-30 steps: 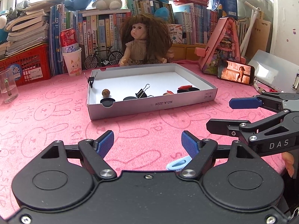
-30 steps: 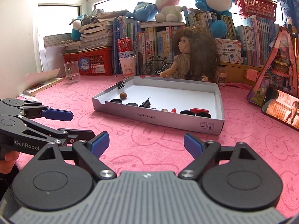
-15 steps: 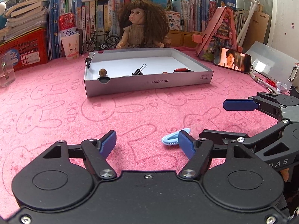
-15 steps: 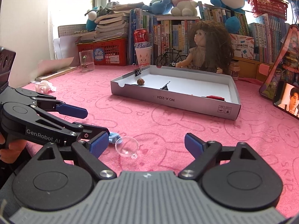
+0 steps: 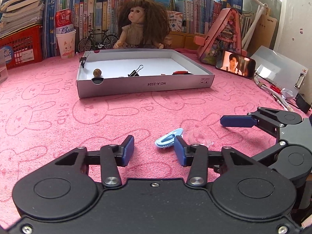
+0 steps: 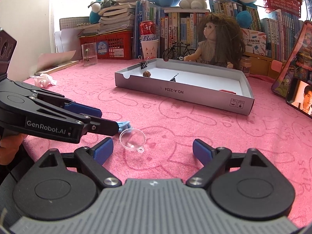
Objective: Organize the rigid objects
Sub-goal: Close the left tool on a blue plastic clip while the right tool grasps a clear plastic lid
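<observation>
A light blue hair clip (image 5: 168, 137) lies on the pink cloth just ahead of my left gripper (image 5: 154, 150), which is open and empty; the clip sits beside its right finger. A clear plastic half-sphere (image 6: 132, 139) lies right of the clip, also in the left wrist view (image 5: 198, 137). My right gripper (image 6: 152, 152) is open and empty, with the half-sphere just ahead between its fingers. In the right wrist view the left gripper (image 6: 105, 120) partly hides the clip (image 6: 123, 125). A shallow grey box (image 5: 144, 86) behind holds a binder clip (image 5: 135, 72), a brown ball (image 5: 97, 72) and small dark pieces.
A doll (image 5: 142, 25), a toy bicycle (image 5: 98, 40), a paper cup with a can (image 5: 66, 42), a red basket (image 5: 20, 45) and books line the back. A phone (image 5: 235, 64) leans at right beside cables. A clear cup (image 6: 89, 54) and crumpled tissue (image 6: 44, 80) stand left.
Both grippers have pulled back and lowered toward the near cloth. The blue clip and clear half-sphere have come fully into view ahead of the fingers. Both grippers stay open.
</observation>
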Demonstrator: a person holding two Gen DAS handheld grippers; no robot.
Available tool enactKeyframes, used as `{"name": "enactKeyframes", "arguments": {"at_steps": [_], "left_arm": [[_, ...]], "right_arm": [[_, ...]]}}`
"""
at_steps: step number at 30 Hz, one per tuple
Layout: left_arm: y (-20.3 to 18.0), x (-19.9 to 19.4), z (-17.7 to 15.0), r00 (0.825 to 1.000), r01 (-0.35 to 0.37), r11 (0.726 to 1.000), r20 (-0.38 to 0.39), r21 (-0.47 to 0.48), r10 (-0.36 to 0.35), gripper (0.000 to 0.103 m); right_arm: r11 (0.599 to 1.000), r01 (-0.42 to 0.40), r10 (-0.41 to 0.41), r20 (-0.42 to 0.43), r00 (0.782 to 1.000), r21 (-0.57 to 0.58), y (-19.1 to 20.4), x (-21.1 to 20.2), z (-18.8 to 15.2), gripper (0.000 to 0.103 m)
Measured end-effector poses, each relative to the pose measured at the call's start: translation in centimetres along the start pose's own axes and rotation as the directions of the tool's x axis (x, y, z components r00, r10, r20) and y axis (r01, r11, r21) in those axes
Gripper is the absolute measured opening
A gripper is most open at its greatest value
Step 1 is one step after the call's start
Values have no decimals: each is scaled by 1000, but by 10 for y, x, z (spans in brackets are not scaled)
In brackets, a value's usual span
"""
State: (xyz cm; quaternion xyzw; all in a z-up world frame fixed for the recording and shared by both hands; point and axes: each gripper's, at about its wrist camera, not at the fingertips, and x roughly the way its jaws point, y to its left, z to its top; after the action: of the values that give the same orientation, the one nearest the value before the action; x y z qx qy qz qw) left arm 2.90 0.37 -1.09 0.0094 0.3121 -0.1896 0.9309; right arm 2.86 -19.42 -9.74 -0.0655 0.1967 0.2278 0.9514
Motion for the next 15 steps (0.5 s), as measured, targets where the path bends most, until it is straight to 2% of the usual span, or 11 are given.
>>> {"name": "enactKeyframes", "arguments": {"at_steps": [4, 9, 15], "left_arm": [[-2, 3, 1, 1000, 7, 1000, 4, 2, -7, 37], [-4, 6, 2, 1000, 11, 1000, 9, -12, -11, 21], [-3, 7, 3, 1000, 11, 1000, 11, -30, -11, 18]], "right_arm": [[1000, -2, 2, 5, 1000, 19, -2, 0, -1, 93], [999, -3, 2, 18, 1000, 46, -2, 2, -2, 93], [1000, 10, -10, 11, 1000, -3, 6, 4, -4, 92]]}}
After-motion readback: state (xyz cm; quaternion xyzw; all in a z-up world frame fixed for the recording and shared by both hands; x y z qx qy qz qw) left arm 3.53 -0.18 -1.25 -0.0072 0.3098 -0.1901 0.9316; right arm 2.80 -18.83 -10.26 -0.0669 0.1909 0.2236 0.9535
